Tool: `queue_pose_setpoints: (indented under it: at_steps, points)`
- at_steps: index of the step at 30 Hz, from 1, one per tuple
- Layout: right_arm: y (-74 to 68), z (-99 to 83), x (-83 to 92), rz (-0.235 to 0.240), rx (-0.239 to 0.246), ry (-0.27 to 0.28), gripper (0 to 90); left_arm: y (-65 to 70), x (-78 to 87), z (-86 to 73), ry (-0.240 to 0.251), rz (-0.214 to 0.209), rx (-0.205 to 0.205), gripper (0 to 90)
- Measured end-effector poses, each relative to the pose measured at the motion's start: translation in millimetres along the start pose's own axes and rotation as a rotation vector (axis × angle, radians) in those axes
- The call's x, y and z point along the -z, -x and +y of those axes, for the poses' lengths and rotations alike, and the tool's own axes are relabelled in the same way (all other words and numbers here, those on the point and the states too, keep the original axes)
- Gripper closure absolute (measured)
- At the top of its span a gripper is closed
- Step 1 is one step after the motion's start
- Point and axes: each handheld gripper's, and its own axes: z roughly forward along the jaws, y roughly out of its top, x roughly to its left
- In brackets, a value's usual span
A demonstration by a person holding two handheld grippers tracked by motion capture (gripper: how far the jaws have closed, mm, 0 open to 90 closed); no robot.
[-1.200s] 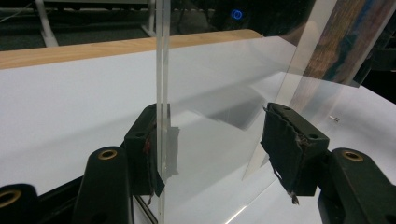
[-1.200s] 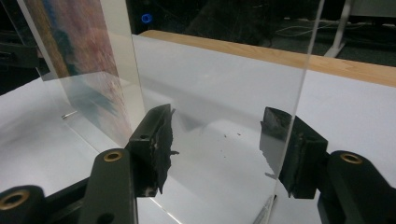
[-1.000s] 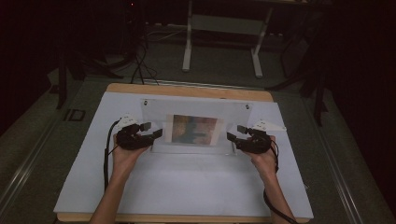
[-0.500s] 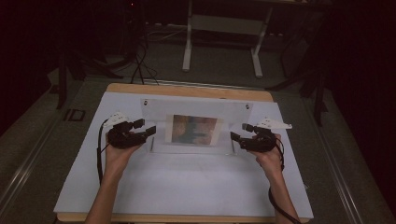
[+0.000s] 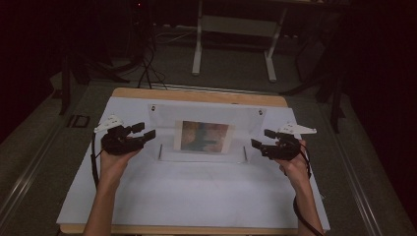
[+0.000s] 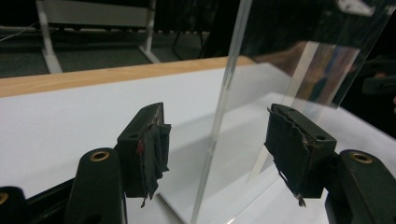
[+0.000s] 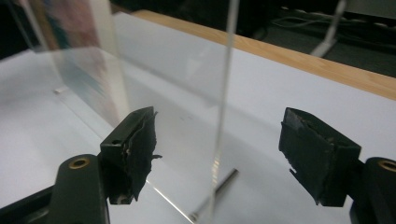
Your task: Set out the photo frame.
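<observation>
A clear acrylic display stand (image 5: 246, 120) stands upright on the white table sheet (image 5: 196, 191), with a coloured picture (image 5: 204, 136) in its middle. My left gripper (image 5: 147, 131) hovers just off the stand's left edge, jaws open and empty. My right gripper (image 5: 260, 138) hovers just off the right edge, and its jaws have just been opening. In the left gripper view the panel's edge (image 6: 229, 79) runs between the wide-apart jaws of that gripper (image 6: 217, 140) without touching the pads. The right gripper view shows the same, panel edge (image 7: 226, 70) inside the gap of that gripper (image 7: 217, 144), untouched.
The table's wooden far edge (image 5: 196, 96) lies behind the stand. Beyond it on the dark floor stand a white metal frame (image 5: 199, 44) and loose cables (image 5: 147, 69). A wide stretch of white sheet lies in front of the stand.
Both hands have drawn outward from the stand's side edges and risen a little. The stand itself has stayed where it was.
</observation>
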Motion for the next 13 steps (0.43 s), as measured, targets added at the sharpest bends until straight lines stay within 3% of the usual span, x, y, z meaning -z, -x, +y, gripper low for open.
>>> queue_pose_setpoints:
  at_steps: [7,12,13]
  points:
    - [4.9,-1.0,6.0,-0.031,0.03,-0.031,19.5,-10.0,9.7,-1.9,-0.019,0.024,0.007,37.9]
    - [12.2,-3.5,9.9,-0.033,0.017,-0.039,17.6,-18.0,12.5,-5.9,-0.035,0.06,0.028,37.8]
    - [14.2,-4.5,10.5,-0.033,0.013,-0.044,17.5,-22.7,12.2,-9.4,-0.065,0.108,0.031,37.8]
